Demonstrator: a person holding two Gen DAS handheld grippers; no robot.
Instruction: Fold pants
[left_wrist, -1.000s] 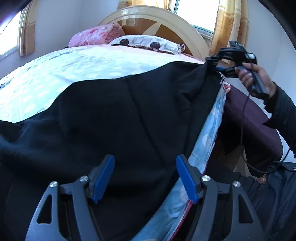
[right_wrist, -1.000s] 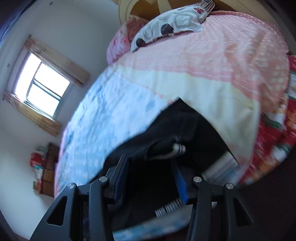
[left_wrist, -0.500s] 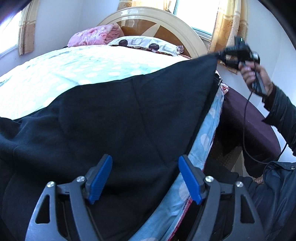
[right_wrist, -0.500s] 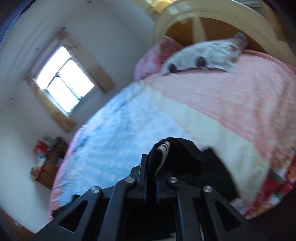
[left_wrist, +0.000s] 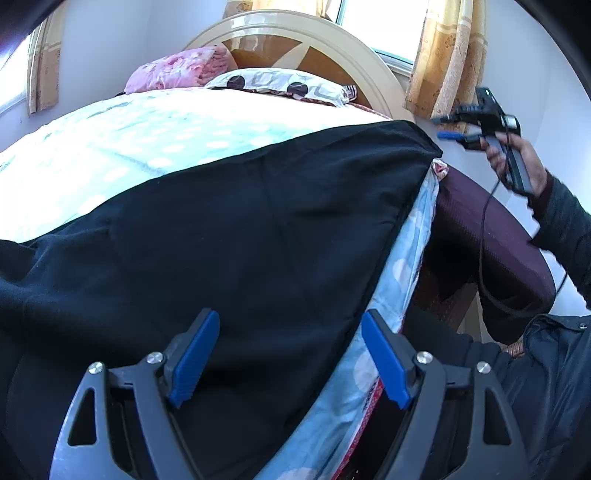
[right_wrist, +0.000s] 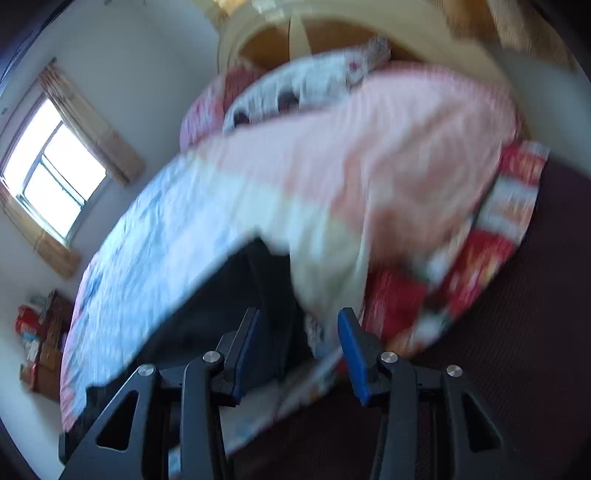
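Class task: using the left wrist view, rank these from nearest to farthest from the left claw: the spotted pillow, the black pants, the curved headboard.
1. black pants, directly under the left claw.
2. spotted pillow, at the bed's far end.
3. curved headboard, behind the pillow.

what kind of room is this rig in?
A home bedroom, most likely: a bed with an arched headboard, pillows at its head, a quilt with black pants spread on it, and a curtained window.
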